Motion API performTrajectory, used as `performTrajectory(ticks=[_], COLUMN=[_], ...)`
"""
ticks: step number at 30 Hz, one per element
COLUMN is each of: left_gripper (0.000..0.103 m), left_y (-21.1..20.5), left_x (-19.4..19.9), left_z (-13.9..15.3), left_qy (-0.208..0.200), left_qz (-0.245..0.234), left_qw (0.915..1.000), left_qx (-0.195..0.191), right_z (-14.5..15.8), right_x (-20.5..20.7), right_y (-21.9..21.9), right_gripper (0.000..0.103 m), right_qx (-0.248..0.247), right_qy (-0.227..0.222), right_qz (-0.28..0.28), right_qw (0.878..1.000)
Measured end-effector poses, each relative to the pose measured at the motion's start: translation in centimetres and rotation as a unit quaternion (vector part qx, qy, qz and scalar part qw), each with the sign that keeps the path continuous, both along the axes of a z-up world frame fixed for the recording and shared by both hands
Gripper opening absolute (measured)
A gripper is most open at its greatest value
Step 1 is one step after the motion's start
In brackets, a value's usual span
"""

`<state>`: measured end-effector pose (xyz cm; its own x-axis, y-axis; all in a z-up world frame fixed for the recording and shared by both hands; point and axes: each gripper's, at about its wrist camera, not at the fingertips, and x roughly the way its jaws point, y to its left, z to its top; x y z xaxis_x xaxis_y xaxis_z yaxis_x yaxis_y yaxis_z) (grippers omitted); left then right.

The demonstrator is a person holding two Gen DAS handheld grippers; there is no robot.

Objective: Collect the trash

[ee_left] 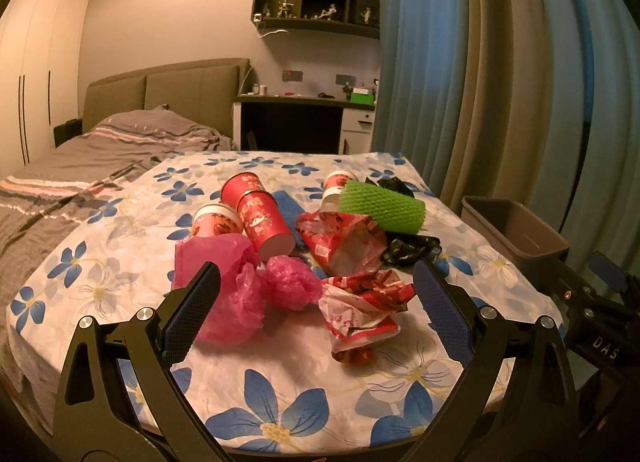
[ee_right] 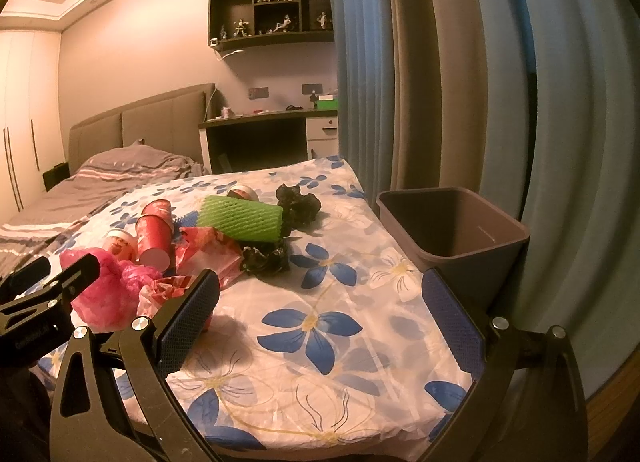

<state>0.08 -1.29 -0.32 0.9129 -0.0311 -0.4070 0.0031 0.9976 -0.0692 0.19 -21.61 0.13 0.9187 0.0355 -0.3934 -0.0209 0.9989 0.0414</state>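
Left gripper (ee_left: 316, 294) and right gripper (ee_right: 320, 302) both spread, empty; trash pile (ee_left: 304, 238) mid-frame, bin (ee_right: 452, 221) right of centre

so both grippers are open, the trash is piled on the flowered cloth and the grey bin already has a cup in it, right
Not quite: the grey bin holds no cup; the right wrist view shows its inside bare. The rest stands: the left gripper and right gripper are open, and the trash sits on the flowered cloth.

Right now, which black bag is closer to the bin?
The far black bag, behind the green net tube. The other black bag sits in front of that tube.
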Motion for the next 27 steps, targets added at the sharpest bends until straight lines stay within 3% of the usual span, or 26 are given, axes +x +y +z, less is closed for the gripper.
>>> performTrajectory(ticks=[27], left_gripper=[0.095], left_y=[-0.2], left_x=[0.0], left_z=[0.0], left_qy=[0.001], left_qz=[0.000], left_qw=[1.0000], left_qx=[-0.001], right_z=[1.0], right_x=[0.3], right_y=[-0.6], right_gripper=[0.098], right_qx=[0.003], right_qy=[-0.004], right_qz=[-0.001], right_qw=[1.000])
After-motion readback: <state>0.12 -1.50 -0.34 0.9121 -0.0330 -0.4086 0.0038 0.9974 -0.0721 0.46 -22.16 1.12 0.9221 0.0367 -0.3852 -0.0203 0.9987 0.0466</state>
